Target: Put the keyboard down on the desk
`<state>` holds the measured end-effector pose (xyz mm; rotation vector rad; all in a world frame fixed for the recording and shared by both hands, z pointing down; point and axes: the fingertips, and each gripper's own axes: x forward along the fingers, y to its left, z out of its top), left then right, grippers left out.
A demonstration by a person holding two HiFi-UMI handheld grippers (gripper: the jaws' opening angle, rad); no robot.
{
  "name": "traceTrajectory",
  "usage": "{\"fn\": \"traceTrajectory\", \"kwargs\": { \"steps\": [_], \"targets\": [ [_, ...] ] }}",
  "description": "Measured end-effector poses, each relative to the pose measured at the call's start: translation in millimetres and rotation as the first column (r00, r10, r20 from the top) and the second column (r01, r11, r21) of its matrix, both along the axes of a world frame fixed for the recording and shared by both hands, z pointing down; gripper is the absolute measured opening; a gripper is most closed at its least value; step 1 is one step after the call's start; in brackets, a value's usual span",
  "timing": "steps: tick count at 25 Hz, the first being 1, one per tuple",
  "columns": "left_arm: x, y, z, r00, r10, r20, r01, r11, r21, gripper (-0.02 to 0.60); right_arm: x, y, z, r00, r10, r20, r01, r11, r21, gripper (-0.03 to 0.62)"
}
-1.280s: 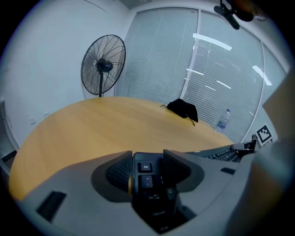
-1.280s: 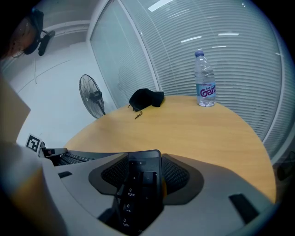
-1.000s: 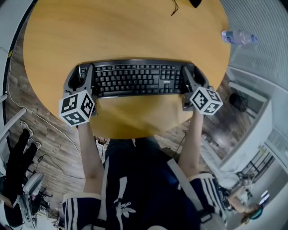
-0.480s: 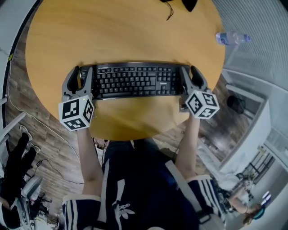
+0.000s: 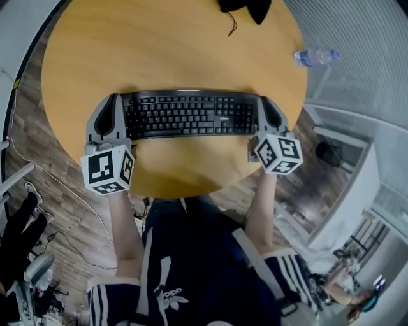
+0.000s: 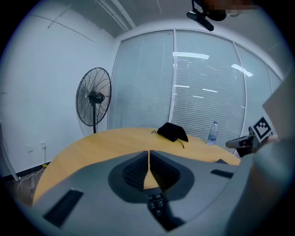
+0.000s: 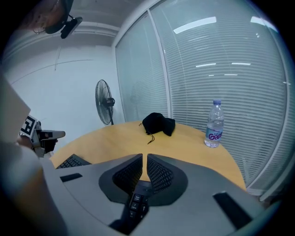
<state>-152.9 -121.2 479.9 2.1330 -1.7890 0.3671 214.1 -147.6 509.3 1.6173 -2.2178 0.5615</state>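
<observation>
From the head view, the black keyboard point(image 5: 189, 114) lies crosswise over the middle of the round wooden desk point(image 5: 159, 44); whether it touches the top cannot be told. The left gripper point(image 5: 115, 111) has its left end and the right gripper point(image 5: 264, 113) its right end. A black pouch point(image 5: 245, 7) sits at the far edge and a water bottle point(image 5: 315, 57) at the far right. In the left gripper view, the left gripper point(image 6: 148, 159) has its jaws pinched to a thin slit at the tips, with keyboard point(image 6: 156, 203) keys between them; a standing fan point(image 6: 94, 99) stands far left. In the right gripper view, the right gripper point(image 7: 144, 161) is equally narrow, clamped on the keyboard point(image 7: 136, 203) end, with the water bottle point(image 7: 213, 124) far right.
</observation>
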Motion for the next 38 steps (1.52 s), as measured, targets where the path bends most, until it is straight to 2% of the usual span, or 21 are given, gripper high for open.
{"fn": "traceTrajectory", "kwargs": {
  "steps": [5, 10, 15, 19, 27, 31, 38],
  "targets": [
    [15, 7, -30, 0.999, 0.034, -0.011, -0.034, 0.998, 0.058, 0.003, -13, 10, -35, 0.999, -0.032, 0.004, 0.031, 0.997, 0.075, 0.031],
    [37, 18, -72, 0.997, 0.078, -0.012, -0.075, 0.985, 0.154, 0.002, -19, 26, -79, 0.998, -0.058, 0.030, 0.052, 0.984, 0.171, 0.003],
    [53, 37, -131, 0.996, 0.089, -0.001, -0.085, 0.958, 0.274, 0.002, -20, 48, -125, 0.996, -0.086, 0.037, 0.074, 0.965, 0.251, 0.003],
    [63, 52, -171, 0.996, 0.088, 0.004, -0.085, 0.942, 0.324, 0.002, -18, 62, -165, 0.995, -0.096, 0.041, 0.079, 0.949, 0.305, 0.003],
    [82, 99, -238, 0.998, 0.058, 0.036, -0.068, 0.887, 0.458, 0.002, -4, 104, -220, 0.991, -0.124, 0.047, 0.095, 0.909, 0.406, 0.002],
    [90, 120, -251, 0.998, 0.045, 0.036, -0.057, 0.867, 0.495, 0.002, 5, 126, -228, 0.990, -0.128, 0.057, 0.092, 0.899, 0.428, 0.002],
    [111, 152, -256, 0.997, 0.063, 0.046, -0.078, 0.862, 0.501, 0.002, 16, 161, -248, 0.986, -0.143, 0.084, 0.087, 0.877, 0.473, 0.002]
  ]
}}
